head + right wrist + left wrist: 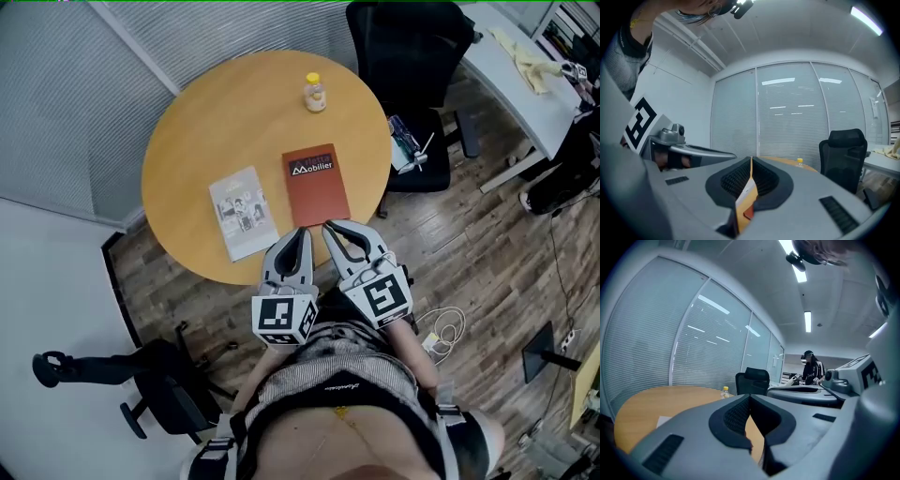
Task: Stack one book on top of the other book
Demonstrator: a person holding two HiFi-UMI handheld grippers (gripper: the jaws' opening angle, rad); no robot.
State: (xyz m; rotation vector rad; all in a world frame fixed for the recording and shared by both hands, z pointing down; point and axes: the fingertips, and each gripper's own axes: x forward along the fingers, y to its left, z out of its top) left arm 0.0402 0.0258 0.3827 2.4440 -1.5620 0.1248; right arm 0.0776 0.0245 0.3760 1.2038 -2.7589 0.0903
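A red-brown book (316, 185) lies on the round wooden table (206, 122), near the front edge. A white and grey book (243, 212) lies flat just left of it, apart from it. Both grippers hover side by side at the table's near edge, pointing at the books. My left gripper (302, 233) is shut with nothing in it, its tips close to the red-brown book's near left corner. My right gripper (329, 227) is also shut and empty, at that book's near edge. In the two gripper views the jaws of the left gripper (750, 397) and the right gripper (751, 159) stand closed.
A small yellow-capped bottle (315, 93) stands at the table's far side. A black office chair (412, 56) sits behind the table on the right, another chair (141, 375) at lower left. A grey desk (525, 84) is at the far right. Cables (445, 328) lie on the floor.
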